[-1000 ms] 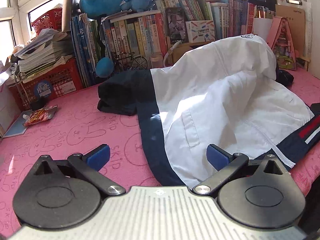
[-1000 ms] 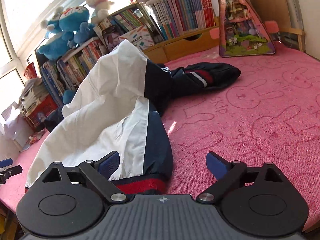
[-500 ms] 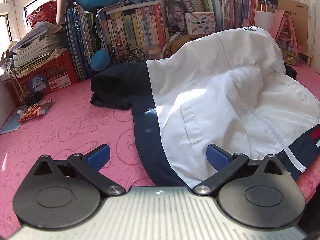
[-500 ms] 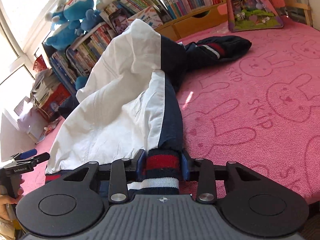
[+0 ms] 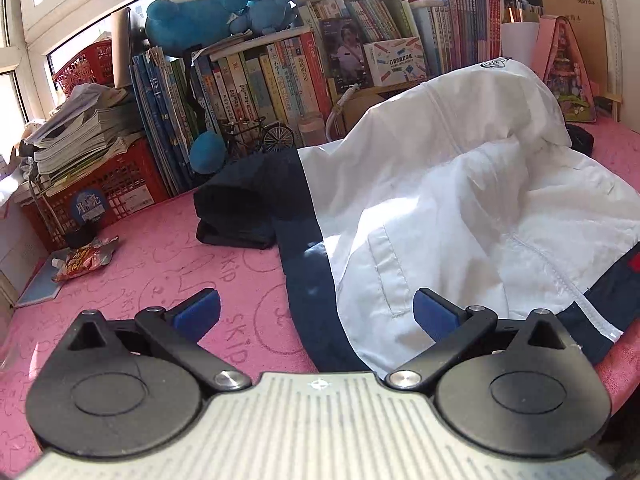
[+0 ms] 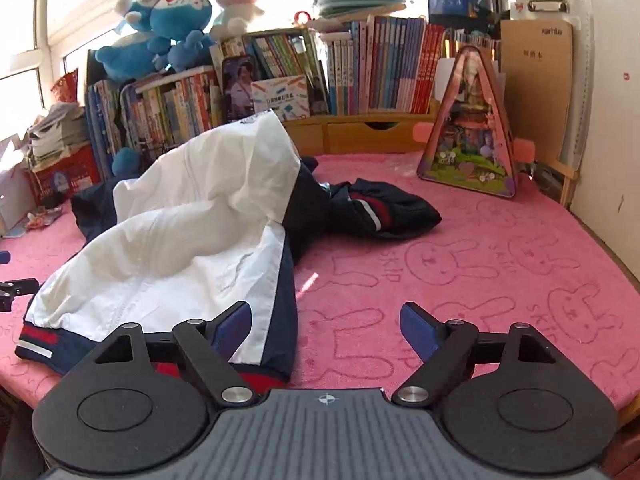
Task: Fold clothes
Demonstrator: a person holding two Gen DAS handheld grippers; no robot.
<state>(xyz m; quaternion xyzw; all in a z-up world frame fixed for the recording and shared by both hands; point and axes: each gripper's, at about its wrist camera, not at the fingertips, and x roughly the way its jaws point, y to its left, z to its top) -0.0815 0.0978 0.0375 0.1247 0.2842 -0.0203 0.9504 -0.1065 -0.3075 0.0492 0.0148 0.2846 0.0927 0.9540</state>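
Both tongs, left (image 5: 316, 312) and right (image 6: 326, 326), gape released over the jacket (image 6: 180, 240) (crumpled, centre-left) on the pink counter (image 6: 460, 280).

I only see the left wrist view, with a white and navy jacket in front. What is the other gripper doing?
Observer: The right gripper is open and holds nothing; the jacket has its striped hem just at the gripper's left side.
Operator: Where is the jacket's other sleeve?
Observer: A dark sleeve with a red and white stripe lies bunched on the pink mat, right of the white part.
Operator: Anything behind it?
Observer: Wooden drawers sit under the books.
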